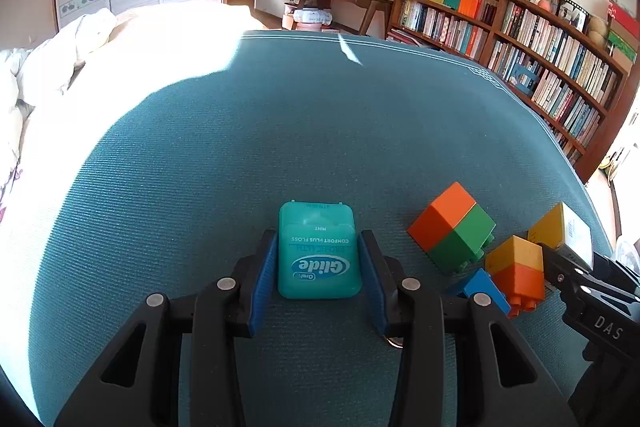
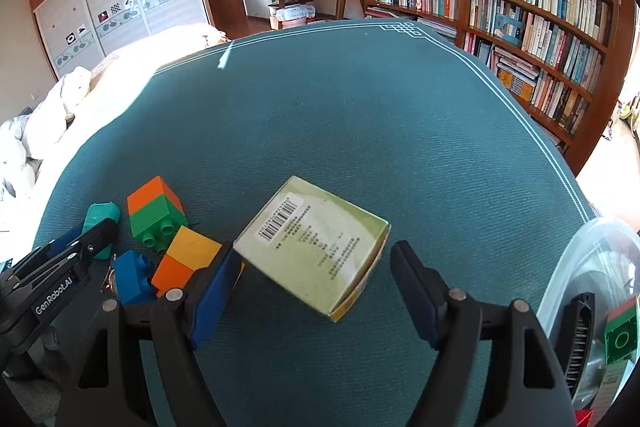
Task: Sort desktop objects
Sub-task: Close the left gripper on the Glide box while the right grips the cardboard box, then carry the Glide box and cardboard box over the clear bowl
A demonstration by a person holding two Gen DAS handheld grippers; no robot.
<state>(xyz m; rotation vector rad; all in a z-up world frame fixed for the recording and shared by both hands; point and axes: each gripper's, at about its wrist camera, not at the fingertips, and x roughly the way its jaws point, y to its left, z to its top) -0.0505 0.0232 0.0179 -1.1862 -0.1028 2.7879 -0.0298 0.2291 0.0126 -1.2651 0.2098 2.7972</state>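
A teal dental floss box (image 1: 318,253) lies on the teal tablecloth (image 1: 280,131), and my left gripper (image 1: 318,239) is shut on it, blue pads pressed against both its sides. In the right wrist view a flat yellow-green carton (image 2: 316,243) with a barcode lies between the jaws of my right gripper (image 2: 316,251), which stands open; the right pad is clear of it, the left sits by its corner. Between the two grippers are an orange-green block (image 1: 452,227), a yellow-orange block (image 1: 516,271) and a blue block (image 1: 484,289).
A clear plastic bin (image 2: 592,267) at the right edge holds a green block (image 2: 620,335) and a black ribbed item. The cloth's far half (image 2: 360,99) is bare. A bookshelf (image 2: 520,7) stands beyond the table on the right, bedding (image 1: 60,67) on the left.
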